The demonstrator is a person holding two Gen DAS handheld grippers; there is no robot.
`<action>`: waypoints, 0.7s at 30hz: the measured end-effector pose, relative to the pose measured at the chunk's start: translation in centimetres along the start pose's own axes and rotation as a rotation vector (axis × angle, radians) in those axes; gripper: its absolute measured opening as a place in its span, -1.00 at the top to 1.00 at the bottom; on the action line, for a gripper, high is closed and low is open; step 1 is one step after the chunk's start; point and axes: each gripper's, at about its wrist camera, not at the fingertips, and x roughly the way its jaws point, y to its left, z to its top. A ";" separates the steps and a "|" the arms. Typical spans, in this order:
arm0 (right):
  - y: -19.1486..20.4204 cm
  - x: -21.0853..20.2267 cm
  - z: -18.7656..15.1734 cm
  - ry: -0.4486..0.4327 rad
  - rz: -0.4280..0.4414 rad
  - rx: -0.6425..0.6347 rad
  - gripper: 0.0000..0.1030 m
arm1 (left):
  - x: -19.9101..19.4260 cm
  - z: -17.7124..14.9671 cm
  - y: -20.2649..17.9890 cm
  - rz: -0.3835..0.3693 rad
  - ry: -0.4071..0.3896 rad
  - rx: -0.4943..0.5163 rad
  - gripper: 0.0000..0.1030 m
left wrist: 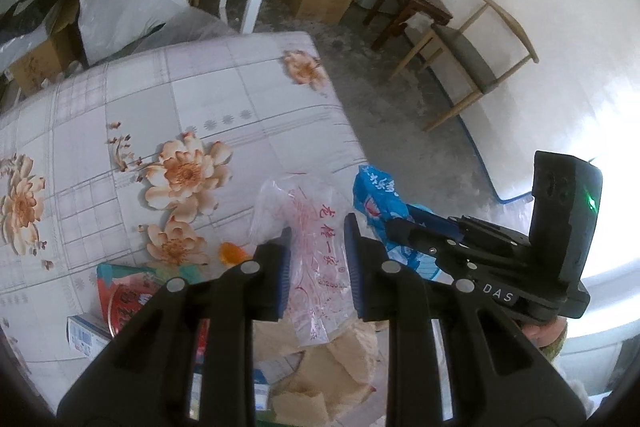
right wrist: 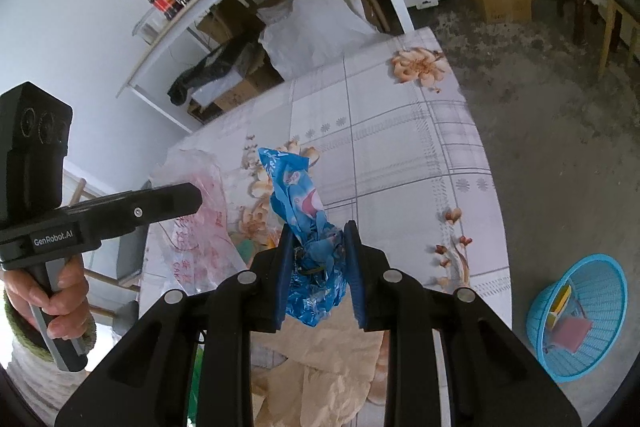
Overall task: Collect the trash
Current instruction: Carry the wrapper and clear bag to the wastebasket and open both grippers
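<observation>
The left gripper pinches a clear red-printed plastic bag, the right gripper a crumpled blue wrapper, near a blue mesh basket holding small packets.

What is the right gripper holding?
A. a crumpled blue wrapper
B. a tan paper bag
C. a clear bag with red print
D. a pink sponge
A: in the right wrist view the crumpled blue wrapper is squeezed in the right gripper, while the clear bag sits in the left gripper.
</observation>
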 end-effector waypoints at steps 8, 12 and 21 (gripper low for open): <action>-2.1 -4.4 -1.6 -0.059 -0.010 0.028 0.51 | 0.1 -0.4 -5.2 -0.031 0.004 0.075 0.57; -5.0 -7.3 -3.0 -0.093 -0.042 0.075 0.51 | 2.3 -0.6 -9.0 -0.063 0.034 0.111 0.57; -16.7 -13.9 -8.9 -0.143 -0.168 0.297 0.51 | 10.9 -2.4 -19.8 -0.176 0.140 0.252 0.56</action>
